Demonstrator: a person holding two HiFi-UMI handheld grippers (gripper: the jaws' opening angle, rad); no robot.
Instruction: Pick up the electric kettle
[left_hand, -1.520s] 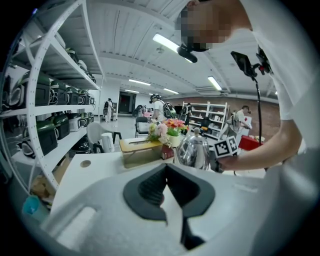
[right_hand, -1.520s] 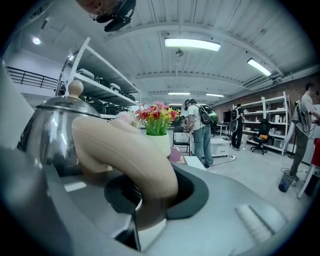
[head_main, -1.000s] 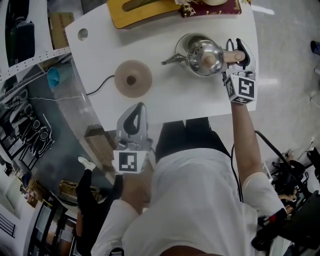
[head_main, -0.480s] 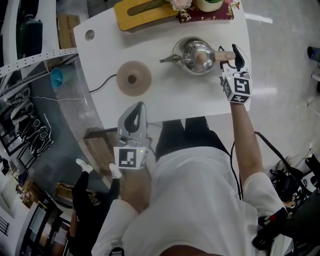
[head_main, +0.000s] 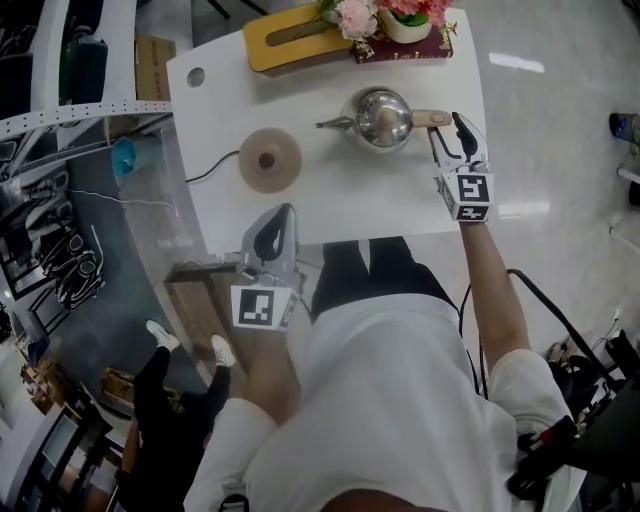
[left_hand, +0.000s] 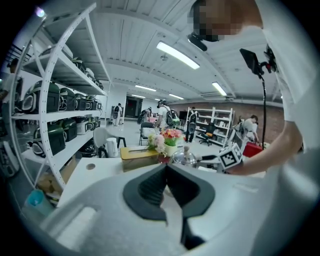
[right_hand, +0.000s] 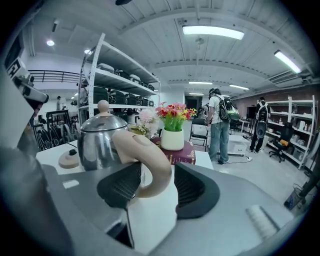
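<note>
The steel electric kettle (head_main: 380, 118) stands on the white table (head_main: 330, 205), spout to the left, its beige handle (head_main: 432, 118) pointing right. My right gripper (head_main: 447, 135) is at the handle's end. Its jaws have just been opening and now stand open. In the right gripper view the handle (right_hand: 150, 165) passes between the pads (right_hand: 122, 187) with a gap on the right side. The round beige kettle base (head_main: 267, 158) lies left of the kettle, nothing on it. My left gripper (head_main: 278, 215) hangs at the table's near edge, shut on nothing, well away from the kettle (left_hand: 183, 157).
A wooden tissue box (head_main: 290, 22) and a flower pot on a red book (head_main: 400, 20) stand along the table's far edge. A black cord (head_main: 205, 172) runs left from the base. Shelving with appliances (left_hand: 45, 115) stands at the left. People stand in the background (right_hand: 218, 125).
The right jaws have spread apart around the kettle's handle and drawn back a little toward its end. The kettle looks smaller and lower now. The left gripper has risen slightly.
</note>
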